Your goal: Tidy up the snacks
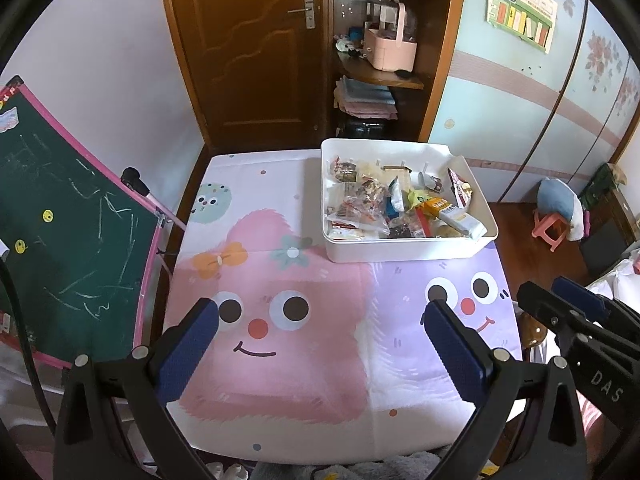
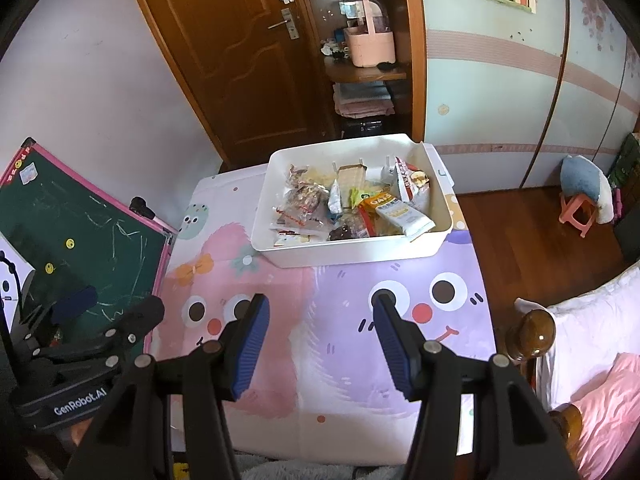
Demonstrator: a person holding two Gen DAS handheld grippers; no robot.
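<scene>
The bin (image 2: 348, 246), a white plastic tub with rounded corners, sits at the far side of the bench (image 2: 340, 380), ahead of both grippers, its long side across their line. The right gripper (image 2: 318, 346) looks nearer; the left gripper (image 1: 320, 348) spreads wider. Both fingers are released, empty. Crinkly foil and clear snack packets (image 2: 352, 208) fill the bin in a loose heap.

I see a white bin (image 1: 400, 248) of mixed-colour snack packets (image 1: 360, 208) on my surface (image 1: 320, 380), its cloth printed with pink and lilac cartoon faces. Both tools' pads (image 2: 250, 344) are blue, and the chalkboard (image 1: 72, 240) is green with a pink frame.
</scene>
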